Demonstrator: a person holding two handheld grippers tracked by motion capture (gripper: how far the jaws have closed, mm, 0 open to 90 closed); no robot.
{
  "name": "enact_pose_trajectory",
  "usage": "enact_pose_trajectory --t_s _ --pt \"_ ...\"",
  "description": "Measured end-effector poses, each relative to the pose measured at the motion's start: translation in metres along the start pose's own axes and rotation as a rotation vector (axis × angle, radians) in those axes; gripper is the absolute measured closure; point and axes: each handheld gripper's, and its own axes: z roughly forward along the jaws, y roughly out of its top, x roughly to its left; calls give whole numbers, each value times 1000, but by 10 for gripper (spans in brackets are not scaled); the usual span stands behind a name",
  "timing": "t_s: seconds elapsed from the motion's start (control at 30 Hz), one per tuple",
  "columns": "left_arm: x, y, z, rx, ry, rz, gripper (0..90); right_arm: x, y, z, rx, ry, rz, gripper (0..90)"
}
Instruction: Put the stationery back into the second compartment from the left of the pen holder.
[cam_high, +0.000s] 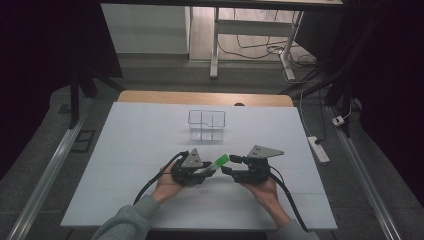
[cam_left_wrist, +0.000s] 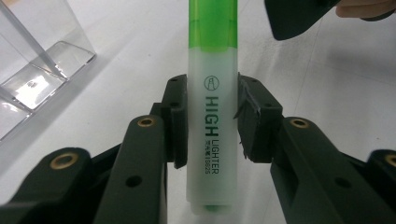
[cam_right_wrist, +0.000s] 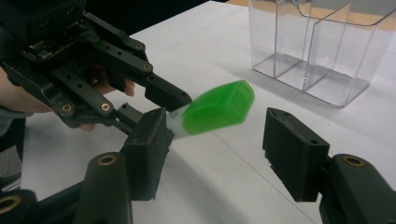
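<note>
Highlighter (cam_left_wrist: 212, 107) cap cut off at top edge, motion-blurred in right gripper view.

The left gripper (cam_high: 209, 171) is clamped closed, the right gripper (cam_high: 230, 165) spread wide, tips nearly meeting.

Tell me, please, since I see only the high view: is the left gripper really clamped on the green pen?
Observer: Yes. In the left gripper view the left gripper is shut on its white barrel; it is a highlighter, printed HIGH LIGHTER.
Operator: Thank you. Is the right gripper touching it?
Observer: No. In the right gripper view the right gripper is open, with the green cap between its jaws and clear of both.
Operator: Is anything in the organizer?
Observer: The clear organizer looks empty in the compartments that show.
</note>
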Motion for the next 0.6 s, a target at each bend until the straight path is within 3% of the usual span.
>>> enact_pose_trajectory --t_s 0.3,0.47,0.6 --pt "-5 4 7 2 19 17 657 2 -1 7 2 -5 30 491" --pt "-8 5 10 15 44 39 656 4 -1 9 7 -26 14 592" --pt "-8 4 10 18 50 42 655 5 1 9 -9 6 17 665"
